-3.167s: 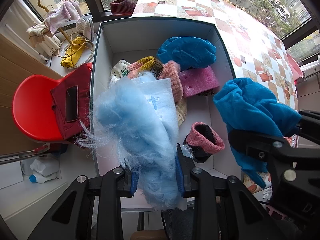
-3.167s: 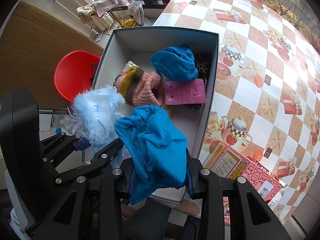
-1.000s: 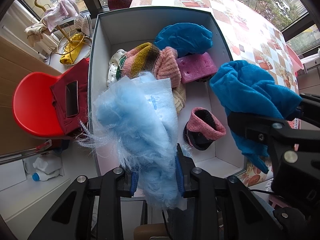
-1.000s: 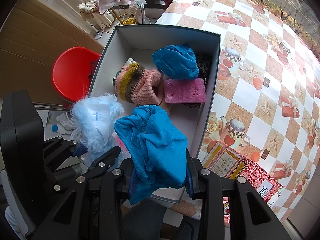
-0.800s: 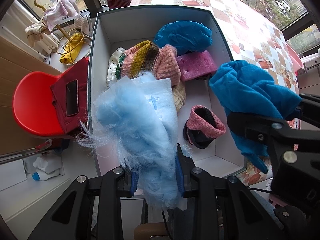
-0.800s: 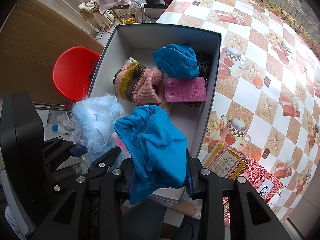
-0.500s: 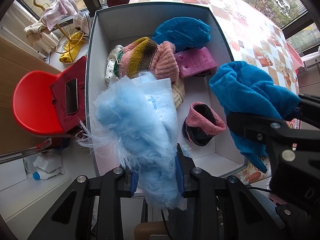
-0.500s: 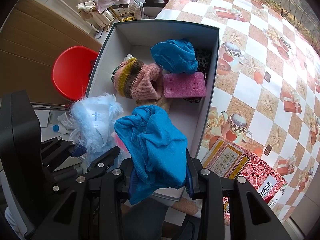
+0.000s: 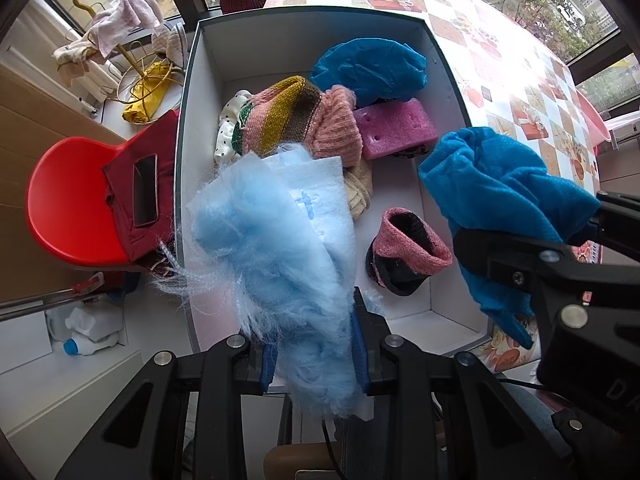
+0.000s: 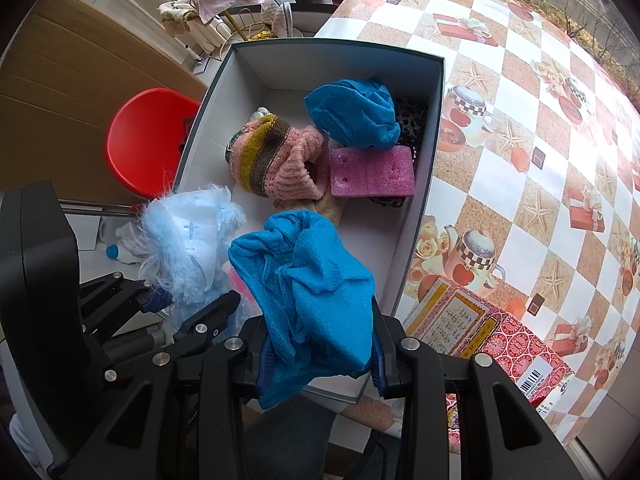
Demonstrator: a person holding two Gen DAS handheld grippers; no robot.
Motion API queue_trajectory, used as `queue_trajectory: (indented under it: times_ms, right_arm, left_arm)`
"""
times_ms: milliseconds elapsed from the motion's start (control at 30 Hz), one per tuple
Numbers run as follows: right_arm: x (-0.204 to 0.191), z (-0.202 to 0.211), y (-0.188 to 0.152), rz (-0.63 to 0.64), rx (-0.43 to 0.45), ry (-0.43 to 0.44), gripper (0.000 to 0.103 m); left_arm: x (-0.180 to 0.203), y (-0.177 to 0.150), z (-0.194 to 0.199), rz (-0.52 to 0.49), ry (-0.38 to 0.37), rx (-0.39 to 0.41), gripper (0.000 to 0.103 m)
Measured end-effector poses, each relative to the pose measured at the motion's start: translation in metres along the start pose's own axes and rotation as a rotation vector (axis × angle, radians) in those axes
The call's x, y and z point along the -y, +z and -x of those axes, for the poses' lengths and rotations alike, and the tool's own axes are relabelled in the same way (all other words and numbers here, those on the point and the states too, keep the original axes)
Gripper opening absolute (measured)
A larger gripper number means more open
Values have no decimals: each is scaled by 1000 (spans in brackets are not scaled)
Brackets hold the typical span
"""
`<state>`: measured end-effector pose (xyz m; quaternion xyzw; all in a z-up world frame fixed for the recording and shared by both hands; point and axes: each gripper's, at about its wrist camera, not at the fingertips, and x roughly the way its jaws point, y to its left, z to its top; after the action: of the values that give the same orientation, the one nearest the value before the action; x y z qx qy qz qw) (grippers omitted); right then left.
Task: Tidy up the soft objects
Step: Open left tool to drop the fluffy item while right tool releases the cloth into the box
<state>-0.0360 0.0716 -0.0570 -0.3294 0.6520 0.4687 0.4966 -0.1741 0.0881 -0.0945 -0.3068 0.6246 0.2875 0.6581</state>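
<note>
Overhead, two handheld grippers hang above an open white box (image 9: 200, 128) set at the edge of a table covered with a checked cloth (image 10: 520, 128). The left gripper (image 9: 314, 354) is clamped on a fluffy pale blue cloth (image 9: 276, 248), whose loose fibres spread over the box's left wall and near end. The right gripper (image 10: 318, 354) is clamped on a crumpled teal cloth (image 10: 316, 292), which hangs over the near right part of the box; in the left wrist view the same teal cloth (image 9: 496, 196) sits over the box's right wall.

Inside the box, a striped knit hat (image 10: 276, 156) in pink, mustard and brown lies near the middle, with a second teal cloth (image 10: 352, 114) bunched toward the far right corner. A pink sponge (image 10: 372, 174) lies just beside the hat, its far edge under that cloth, and a dark patterned item shows behind it against the right wall. A white spotted fabric (image 9: 226, 140) peeks out at the hat's left. A pink and black sock (image 9: 408, 252), its cuff open, rests on the box floor near the right wall.

Beside the box stands a red chair (image 9: 68, 204) with a dark red bag (image 9: 140, 184) on its seat. A red patterned packet (image 10: 492, 340) lies on the tablecloth just beside the box's near right corner.
</note>
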Motion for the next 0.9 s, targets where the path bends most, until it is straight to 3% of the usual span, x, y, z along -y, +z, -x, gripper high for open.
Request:
queue_trajectory:
  times_ms: [433,533,567,633,667,700,733,900]
  right_arm:
    - [1,0,0,-1,1,-1,39]
    - [1,1,1,2,-1,-1,39]
    - [2,0,1,2,-6,1,42]
    - [2,-2,2,-2,-16,10,63]
    - [2,-2,2,-5,-18,9,69]
    - [3,-2,2,-8,-19,4,86]
    - [4,-2,2,-10,-17,-4,92]
    - [6,8,3,-8,2,-17,93]
  left_arm:
    - [1,1,0,2,-4,-2,34]
    - [1,1,0,2,-1,-1,49]
    - [2,0,0,-4,0,-2,52]
    - [4,-1,0,-19,3,-9,72]
    - [5,-2,0,-27,9,-12,76]
    - [5,-3,1,-32,18,-9,79]
    - [4,-5,1,-34,27,-5,80]
    - [-2,-6,14,-7,65,63,80]
